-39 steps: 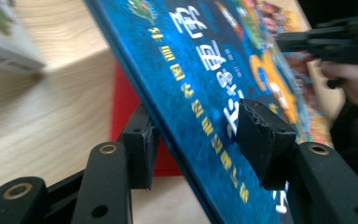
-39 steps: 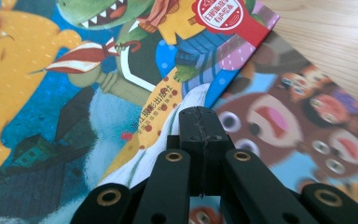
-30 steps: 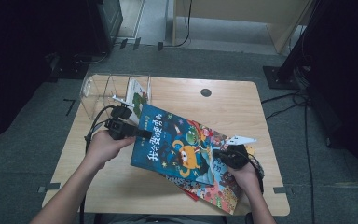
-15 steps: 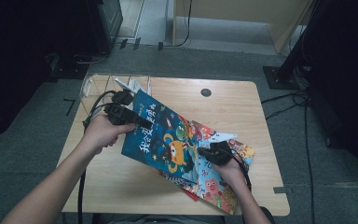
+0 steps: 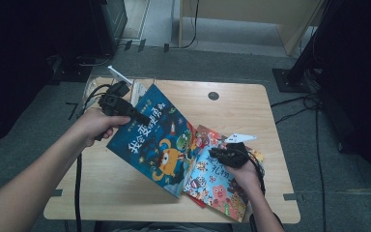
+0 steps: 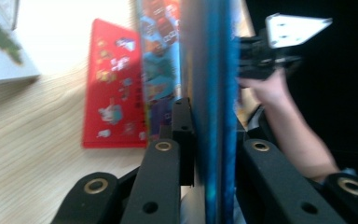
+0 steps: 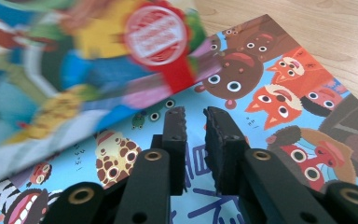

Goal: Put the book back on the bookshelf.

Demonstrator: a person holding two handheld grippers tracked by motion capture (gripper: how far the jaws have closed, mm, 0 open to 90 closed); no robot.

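Two picture books overlap near the table's (image 5: 251, 104) front right corner. The left gripper (image 5: 125, 112), jaws just closing, pinches the blue book (image 5: 157, 140), tilted up; the right gripper (image 5: 218, 153), jaws slightly parted, empty, hovers over the animal book (image 5: 217, 186).

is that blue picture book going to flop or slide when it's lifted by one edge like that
The blue picture book probably stays fairly stiff: it tilts off the table without visibly sagging. Its cover looks glossy, so it may slip, though the left tool clamps its edge. It seems thin and light.
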